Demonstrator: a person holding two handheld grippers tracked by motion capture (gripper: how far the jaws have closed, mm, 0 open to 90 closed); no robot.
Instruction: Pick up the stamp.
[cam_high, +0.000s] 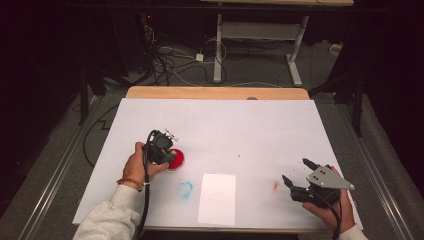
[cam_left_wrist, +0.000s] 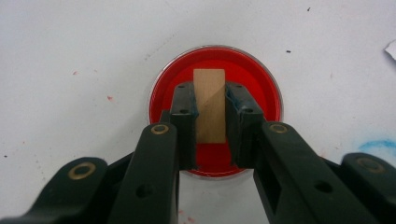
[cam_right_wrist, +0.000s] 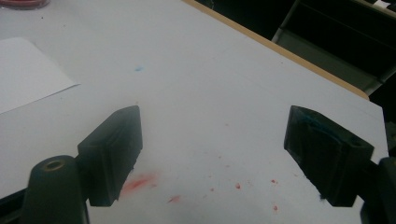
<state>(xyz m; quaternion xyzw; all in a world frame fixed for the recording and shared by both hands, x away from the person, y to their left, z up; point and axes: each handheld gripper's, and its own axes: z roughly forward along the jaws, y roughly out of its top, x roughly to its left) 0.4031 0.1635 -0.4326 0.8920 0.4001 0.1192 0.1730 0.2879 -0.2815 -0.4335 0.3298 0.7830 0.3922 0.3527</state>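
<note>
High view: the left hand-held gripper (cam_high: 167, 147) hangs over a red dish (cam_high: 176, 159) at the tabletop's (cam_high: 260, 130) near left. Left gripper view: it pinches a wooden block (cam_left_wrist: 209, 105) by its long sides; the block looks light, stiff and easily held. Right gripper view: the right hand-held gripper (cam_right_wrist: 212, 154) is spread, empty.

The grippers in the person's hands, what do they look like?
Both are black. The left gripper has brass-coloured rivets and a black cable. The right gripper carries a grey three-cornered plate. Pale grey sleeves; an orange bracelet on the left wrist.
</note>
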